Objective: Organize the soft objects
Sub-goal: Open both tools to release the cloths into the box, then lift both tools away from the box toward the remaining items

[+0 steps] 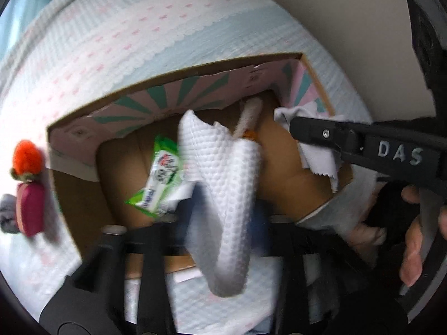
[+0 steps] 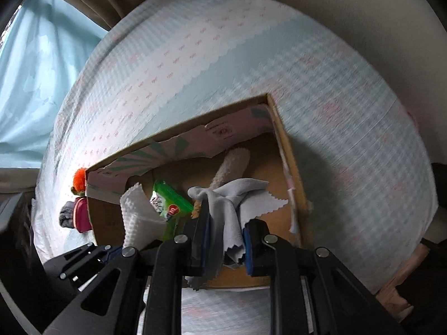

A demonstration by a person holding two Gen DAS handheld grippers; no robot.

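Left gripper [image 1: 223,231] jaws clamp white paper towel [image 1: 223,173] over cardboard box [image 2: 282,131]; right gripper [image 2: 225,240] jaws pinch grey cloth [image 2: 232,198] above it.

one cardboard box [image 2: 290,167], one white paper towel [image 1: 223,167], one grey cloth [image 2: 232,201], one green wipes pack [image 1: 162,176], one orange pompom toy [image 1: 26,156], two claws [image 2: 223,240] [image 1: 223,223]
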